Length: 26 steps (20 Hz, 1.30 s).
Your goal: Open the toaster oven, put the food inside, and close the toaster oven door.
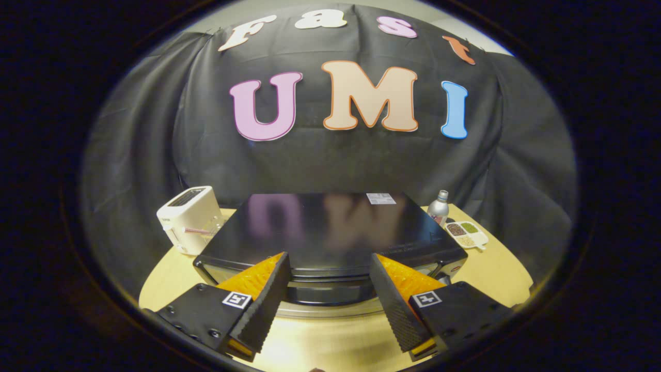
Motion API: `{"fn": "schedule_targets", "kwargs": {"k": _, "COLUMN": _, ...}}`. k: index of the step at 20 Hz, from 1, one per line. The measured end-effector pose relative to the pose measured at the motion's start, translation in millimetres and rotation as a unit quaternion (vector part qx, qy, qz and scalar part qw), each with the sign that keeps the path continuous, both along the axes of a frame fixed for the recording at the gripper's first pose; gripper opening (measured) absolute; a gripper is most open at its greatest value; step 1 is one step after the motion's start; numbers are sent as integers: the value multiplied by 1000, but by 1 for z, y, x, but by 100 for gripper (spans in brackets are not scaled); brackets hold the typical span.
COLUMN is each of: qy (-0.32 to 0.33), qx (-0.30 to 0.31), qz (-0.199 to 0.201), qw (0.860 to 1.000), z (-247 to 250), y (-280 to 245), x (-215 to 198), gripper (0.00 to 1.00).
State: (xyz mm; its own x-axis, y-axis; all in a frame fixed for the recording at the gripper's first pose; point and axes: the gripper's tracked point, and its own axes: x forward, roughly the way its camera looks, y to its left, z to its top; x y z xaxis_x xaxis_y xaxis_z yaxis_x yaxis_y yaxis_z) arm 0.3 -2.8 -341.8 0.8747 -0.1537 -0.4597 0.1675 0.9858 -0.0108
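Observation:
A black toaster oven point(330, 227) with a glossy top stands on a round wooden table point(496, 274), seen from above and in front. Its front edge and a silvery strip point(330, 310) below it lie between my fingers. From this angle I cannot tell how the door stands. My gripper point(329, 258) hovers open just above and in front of the oven's front edge, with a wide gap and nothing held between its fingers.
A white pop-up toaster point(188, 219) stands close to the oven's left side. Beyond the oven's right rear corner are a silver bottle point(438, 208) and a white divided dish point(466, 234) of grains. Black cloth hangs behind the table.

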Motion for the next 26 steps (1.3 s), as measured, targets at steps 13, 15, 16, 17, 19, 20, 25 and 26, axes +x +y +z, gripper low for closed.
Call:
{"fn": "schedule_targets", "kwargs": {"k": 13, "qy": 12, "qx": 0, "qz": 8, "qw": 1000, "z": -1, "y": -3, "x": -34, "gripper": 97}}
{"fn": "schedule_targets", "kwargs": {"k": 15, "qy": 16, "qx": 2, "qz": 7, "qw": 1000, "z": -2, "y": -2, "x": -47, "gripper": 97}}
{"fn": "schedule_targets", "kwargs": {"k": 16, "qy": 21, "qx": 2, "qz": 7, "qw": 1000, "z": -4, "y": -1, "x": -56, "gripper": 97}}
{"fn": "schedule_targets", "kwargs": {"k": 17, "qy": 26, "qx": 0, "qz": 5, "qw": 1000, "z": -6, "y": -1, "x": -64, "gripper": 97}}
{"fn": "schedule_targets", "kwargs": {"k": 19, "qy": 43, "qx": -8, "qz": 10, "qw": 999, "z": -13, "y": 3, "x": -83, "gripper": 97}}
{"fn": "schedule_targets", "kwargs": {"k": 20, "qy": 58, "qx": -18, "qz": 18, "qw": 998, "z": -19, "y": 4, "x": -94, "gripper": 97}}
{"fn": "schedule_targets", "kwargs": {"k": 25, "qy": 95, "qx": -35, "qz": 23, "qw": 995, "z": -43, "y": 4, "x": -132, "gripper": 97}}
{"fn": "schedule_targets", "kwargs": {"k": 26, "qy": 100, "qx": -36, "qz": 24, "qw": 994, "z": -46, "y": 5, "x": -136, "gripper": 97}}
